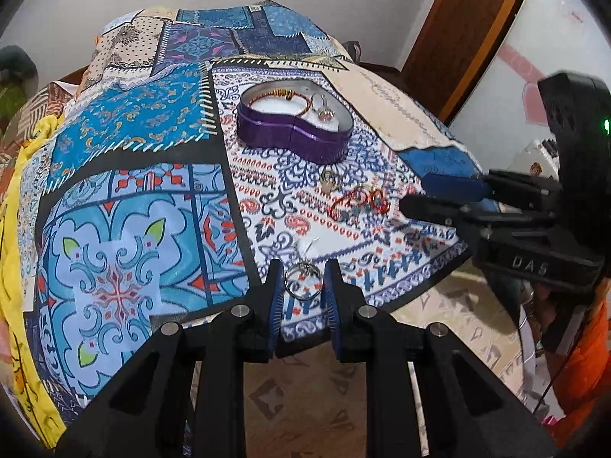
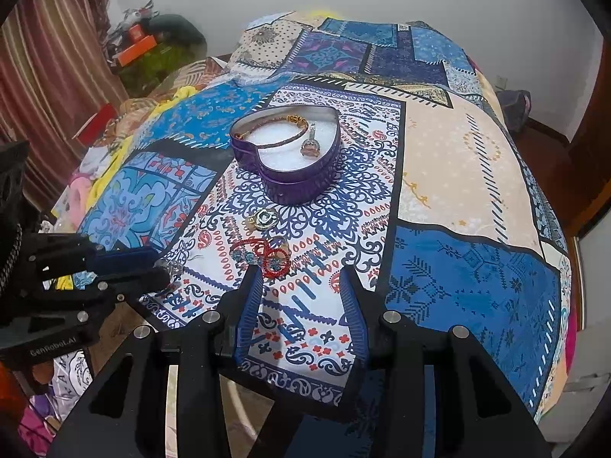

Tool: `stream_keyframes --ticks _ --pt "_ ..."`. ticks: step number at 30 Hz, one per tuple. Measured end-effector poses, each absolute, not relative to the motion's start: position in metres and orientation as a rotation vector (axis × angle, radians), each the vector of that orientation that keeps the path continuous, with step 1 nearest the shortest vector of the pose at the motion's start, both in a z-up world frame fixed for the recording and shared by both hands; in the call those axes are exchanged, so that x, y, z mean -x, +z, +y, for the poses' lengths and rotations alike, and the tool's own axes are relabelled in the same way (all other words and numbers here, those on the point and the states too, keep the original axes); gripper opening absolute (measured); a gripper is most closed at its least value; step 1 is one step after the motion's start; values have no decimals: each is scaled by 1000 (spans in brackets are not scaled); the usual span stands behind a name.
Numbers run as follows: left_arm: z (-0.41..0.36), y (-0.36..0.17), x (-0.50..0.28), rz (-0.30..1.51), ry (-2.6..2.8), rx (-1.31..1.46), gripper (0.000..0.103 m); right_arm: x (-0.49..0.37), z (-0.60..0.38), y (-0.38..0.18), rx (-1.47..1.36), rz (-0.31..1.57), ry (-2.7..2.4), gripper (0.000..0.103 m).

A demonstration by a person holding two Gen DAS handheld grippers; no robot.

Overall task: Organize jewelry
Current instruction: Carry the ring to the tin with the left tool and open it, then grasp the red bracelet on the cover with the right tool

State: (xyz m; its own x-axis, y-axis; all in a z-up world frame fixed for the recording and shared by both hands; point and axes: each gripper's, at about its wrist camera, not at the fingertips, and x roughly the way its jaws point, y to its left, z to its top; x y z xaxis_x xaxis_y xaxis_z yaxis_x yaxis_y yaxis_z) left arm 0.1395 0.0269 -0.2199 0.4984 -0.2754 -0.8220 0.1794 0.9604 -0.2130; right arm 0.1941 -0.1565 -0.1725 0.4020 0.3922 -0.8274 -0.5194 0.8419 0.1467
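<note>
A purple heart-shaped tin (image 1: 294,135) (image 2: 290,181) sits on the patterned bedspread, holding a thin bangle (image 1: 275,95) (image 2: 282,133) and a stone ring (image 1: 324,108) (image 2: 311,145). My left gripper (image 1: 303,280) is partly closed around a silver ring (image 1: 303,284) near the bed's front edge; the pads stand beside it. In the right wrist view the left gripper (image 2: 164,267) shows at the left. A red beaded piece (image 1: 361,200) (image 2: 267,255) and a gold ring (image 1: 330,179) (image 2: 263,219) lie below the tin. My right gripper (image 2: 301,286) is open and empty, just before the red piece.
The patchwork bedspread (image 2: 458,175) covers the bed. Yellow cloth (image 1: 11,229) and clutter lie at the left. A wooden door frame (image 1: 458,38) stands at the right. Patterned floor (image 1: 305,400) is below the bed's edge.
</note>
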Motion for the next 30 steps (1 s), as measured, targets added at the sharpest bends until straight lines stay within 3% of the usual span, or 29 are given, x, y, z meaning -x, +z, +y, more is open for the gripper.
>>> stream_keyframes --ticks 18,21,22,30 --pt "30 -239 -174 1087 -244 185 19 -199 -172 -176 104 1013 562 38" --pt "31 -240 -172 1075 -245 193 10 -200 -168 -176 108 1012 576 38" --pt "31 -240 -171 1073 -248 192 0 -200 -166 -176 115 1010 582 38" --pt "31 -214 -166 973 -253 181 0 -202 -148 -180 153 1013 625 38"
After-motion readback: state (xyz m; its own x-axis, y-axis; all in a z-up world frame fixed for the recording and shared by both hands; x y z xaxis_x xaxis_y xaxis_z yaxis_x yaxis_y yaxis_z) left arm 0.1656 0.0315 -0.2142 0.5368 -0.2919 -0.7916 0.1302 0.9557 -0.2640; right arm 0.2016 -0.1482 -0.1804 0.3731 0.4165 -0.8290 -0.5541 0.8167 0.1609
